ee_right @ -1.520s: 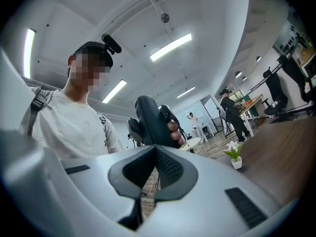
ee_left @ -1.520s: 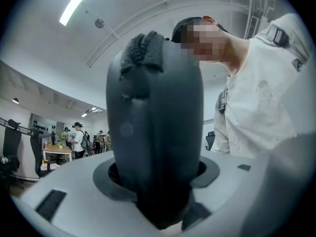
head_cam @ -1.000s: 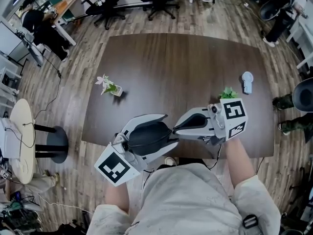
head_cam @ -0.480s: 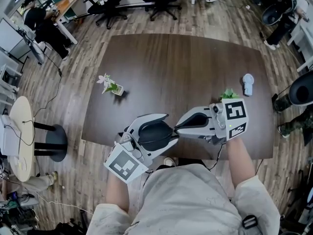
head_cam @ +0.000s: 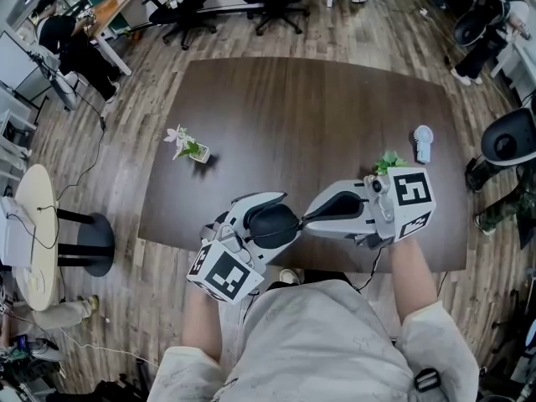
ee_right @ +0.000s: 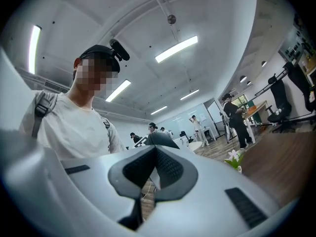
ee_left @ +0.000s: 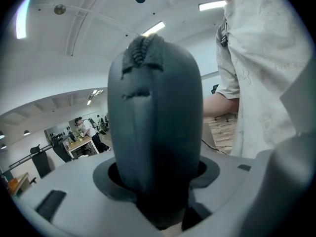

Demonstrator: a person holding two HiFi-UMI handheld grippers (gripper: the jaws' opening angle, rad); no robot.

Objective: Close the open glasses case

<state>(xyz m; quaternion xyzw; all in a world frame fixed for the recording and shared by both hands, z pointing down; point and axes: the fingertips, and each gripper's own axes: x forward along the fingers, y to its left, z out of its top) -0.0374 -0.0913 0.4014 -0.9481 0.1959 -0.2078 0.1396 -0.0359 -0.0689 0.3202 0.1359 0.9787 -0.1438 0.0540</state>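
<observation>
Two grippers are held over the near edge of the table [head_cam: 335,124], pretty much nose to nose. The left gripper [head_cam: 288,218] is angled in from that edge, marker cube lowest, with its jaws spread wide and clamped round the dark glasses case [head_cam: 268,222]. The case is carried clear of the table, above the same edge. The right gripper [head_cam: 308,218] is laid sideways along the edge, jaws pressed fully together with nothing in them, tip just beside the case's end.
</observation>
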